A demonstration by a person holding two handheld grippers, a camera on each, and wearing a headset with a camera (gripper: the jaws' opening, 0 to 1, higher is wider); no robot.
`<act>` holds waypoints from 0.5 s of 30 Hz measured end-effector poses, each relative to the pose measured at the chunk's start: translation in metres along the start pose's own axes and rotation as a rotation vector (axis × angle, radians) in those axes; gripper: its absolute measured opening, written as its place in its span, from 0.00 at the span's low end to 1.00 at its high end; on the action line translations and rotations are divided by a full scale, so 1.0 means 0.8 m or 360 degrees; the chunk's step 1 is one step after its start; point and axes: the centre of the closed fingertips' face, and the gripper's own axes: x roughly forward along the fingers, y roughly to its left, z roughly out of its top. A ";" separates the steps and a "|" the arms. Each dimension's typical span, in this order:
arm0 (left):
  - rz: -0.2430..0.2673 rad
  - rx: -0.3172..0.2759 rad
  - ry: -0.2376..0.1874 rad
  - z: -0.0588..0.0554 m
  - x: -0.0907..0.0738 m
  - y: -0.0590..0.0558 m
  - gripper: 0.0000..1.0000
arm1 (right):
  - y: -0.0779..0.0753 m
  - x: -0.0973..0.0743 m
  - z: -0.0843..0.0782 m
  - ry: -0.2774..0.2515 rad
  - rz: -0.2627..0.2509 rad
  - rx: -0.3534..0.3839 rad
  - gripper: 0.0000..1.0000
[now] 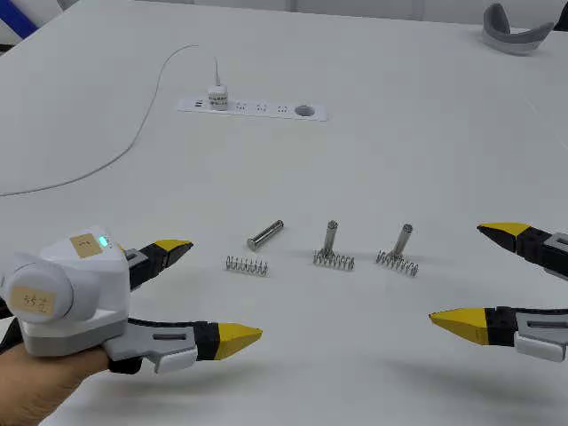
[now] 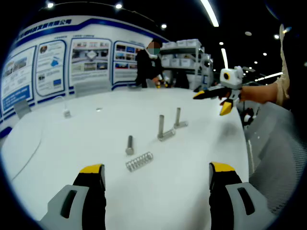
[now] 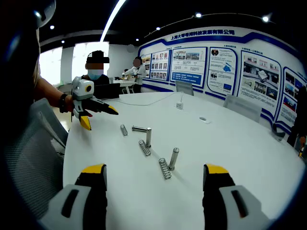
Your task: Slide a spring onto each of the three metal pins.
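Left gripper (image 1: pixel 222 287) sits near, jaws wide and empty — right gripper (image 1: pixel 456 273) likewise. Three springs (image 1: pixel 247 265) lie loose before the pins (image 1: pixel 330 238); the left pin (image 1: pixel 265 235) lies flat — a nudge may roll it away.

You've got three metal pins (image 1: pixel 265 235) (image 1: pixel 330 236) (image 1: pixel 403 239) and three springs (image 1: pixel 247 265) (image 1: pixel 334 260) (image 1: pixel 397 263) out there, plus one power strip (image 1: pixel 266 109) with one plug (image 1: pixel 216 92) in it.

Office showroom: wall display boards (image 3: pixel 225 64) beside a white meeting table (image 1: pixel 426 160).
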 end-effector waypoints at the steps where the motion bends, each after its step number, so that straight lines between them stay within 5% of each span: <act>1: 0.0000 0.0001 0.0002 0.000 0.000 0.000 0.90 | 0.000 0.000 0.000 0.0002 0.0000 0.0000 0.84; 15: 0.0005 -0.0003 0.0001 0.001 -0.002 0.001 0.90 | 0.001 0.000 -0.001 0.0009 -0.0006 0.0013 0.83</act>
